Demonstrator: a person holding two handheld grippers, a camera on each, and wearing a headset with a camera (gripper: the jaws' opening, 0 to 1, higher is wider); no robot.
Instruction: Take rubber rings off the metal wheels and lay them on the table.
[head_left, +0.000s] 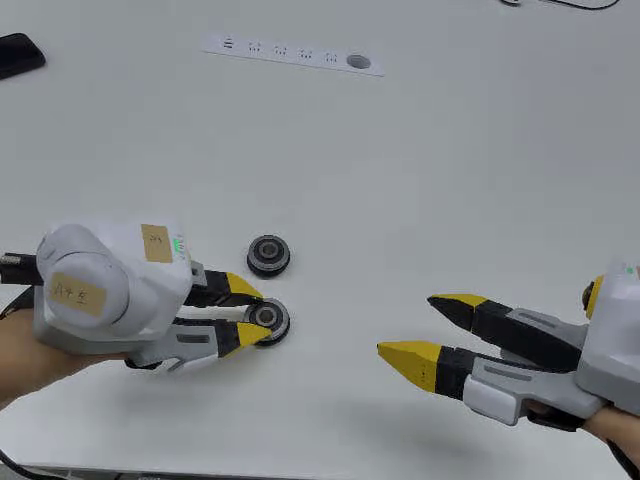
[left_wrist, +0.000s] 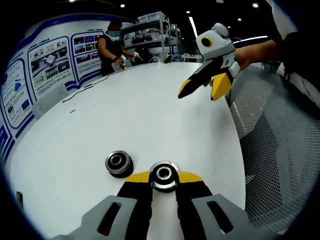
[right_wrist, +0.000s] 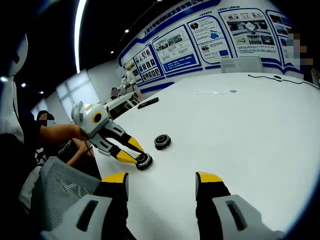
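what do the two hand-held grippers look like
Both have white-grey rounded bodies, black jaws and pointed yellow tips. The left hand-held gripper carries two tan handwritten stickers; the right hand-held gripper shows a round yellow spot.

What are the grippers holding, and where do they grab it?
The left gripper pinches one wheel by its rim, on opposite sides. The right gripper holds nothing.

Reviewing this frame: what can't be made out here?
Held wheel: the left gripper covers its sides in the left gripper view; ring on or off, unclear.
Free wheel: too small in the head view to separate ring from metal.
Dark object: cut off by the head view's left edge.
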